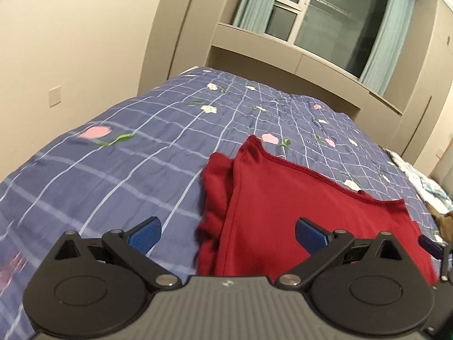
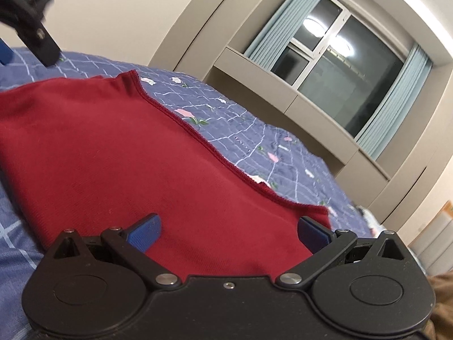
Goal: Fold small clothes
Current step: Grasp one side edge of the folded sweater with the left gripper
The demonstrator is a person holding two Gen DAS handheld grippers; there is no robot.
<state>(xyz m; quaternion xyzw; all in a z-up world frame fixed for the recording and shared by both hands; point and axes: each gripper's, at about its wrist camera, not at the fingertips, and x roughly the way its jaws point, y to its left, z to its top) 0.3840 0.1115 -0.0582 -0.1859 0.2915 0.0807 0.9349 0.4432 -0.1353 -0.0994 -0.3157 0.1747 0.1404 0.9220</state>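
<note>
A dark red garment [image 1: 297, 198] lies folded flat on the blue checked bedspread [image 1: 127, 147], with a bunched layer along its left edge. My left gripper [image 1: 228, 233] is open and empty, low over the garment's near left edge. The garment also shows in the right wrist view [image 2: 127, 147], with its hemmed edge running to the right. My right gripper [image 2: 228, 232] is open and empty, low over the garment's near side. Part of the left gripper [image 2: 31, 14] shows at the top left of the right wrist view.
The bedspread [image 2: 269, 147] with flower prints covers the bed. Beige cabinets [image 1: 283, 56] and a window with pale blue curtains [image 1: 325, 14] stand behind it. White patterned fabric [image 1: 419, 178] lies at the bed's right edge. A brown item [image 2: 441, 297] sits at the lower right.
</note>
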